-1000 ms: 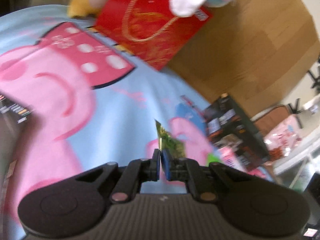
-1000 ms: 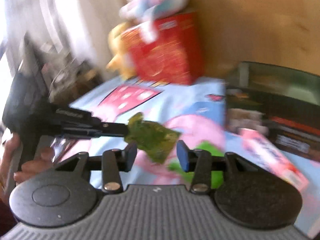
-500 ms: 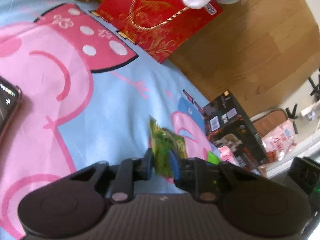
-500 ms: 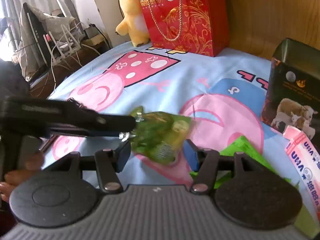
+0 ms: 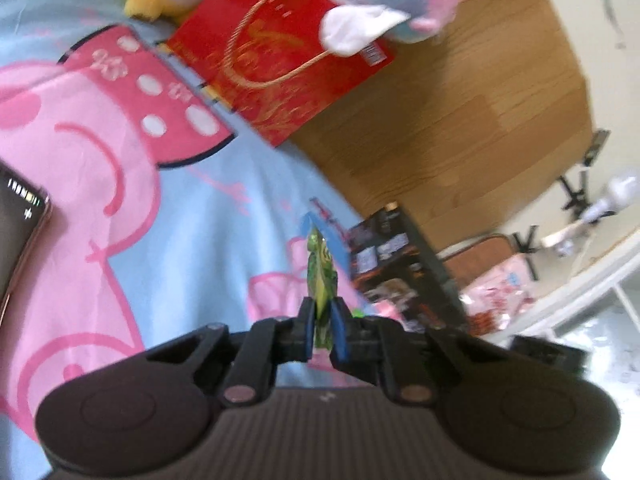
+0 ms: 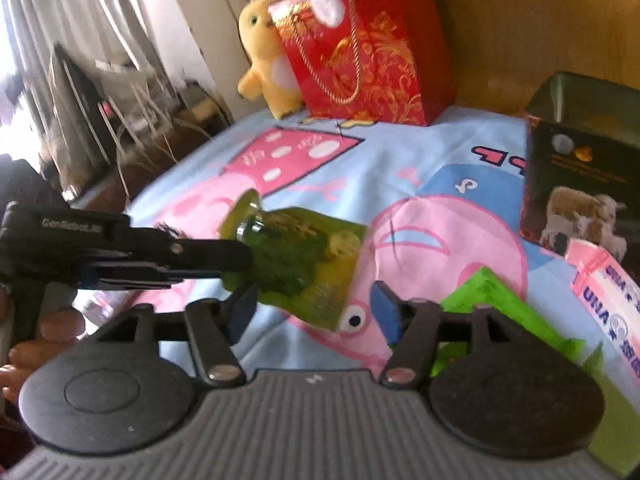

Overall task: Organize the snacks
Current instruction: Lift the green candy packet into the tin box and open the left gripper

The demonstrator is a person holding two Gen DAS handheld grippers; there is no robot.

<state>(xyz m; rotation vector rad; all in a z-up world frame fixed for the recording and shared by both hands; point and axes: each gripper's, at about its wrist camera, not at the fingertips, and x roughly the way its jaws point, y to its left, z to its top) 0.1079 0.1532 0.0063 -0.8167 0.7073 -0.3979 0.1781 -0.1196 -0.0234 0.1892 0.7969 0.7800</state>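
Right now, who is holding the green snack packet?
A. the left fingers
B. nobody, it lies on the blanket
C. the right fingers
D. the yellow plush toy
A: the left gripper is shut on the green snack packet, held up above the blanket, while the right gripper is opening, its fingers off it.

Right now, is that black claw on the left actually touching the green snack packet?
Touching. In the left wrist view the left gripper has its jaws shut on the green snack packet, both pads pressing its edge.

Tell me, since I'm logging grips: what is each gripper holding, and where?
The left gripper pinches the green snack packet by one end edge. The right gripper, jaws opening, holds nothing.
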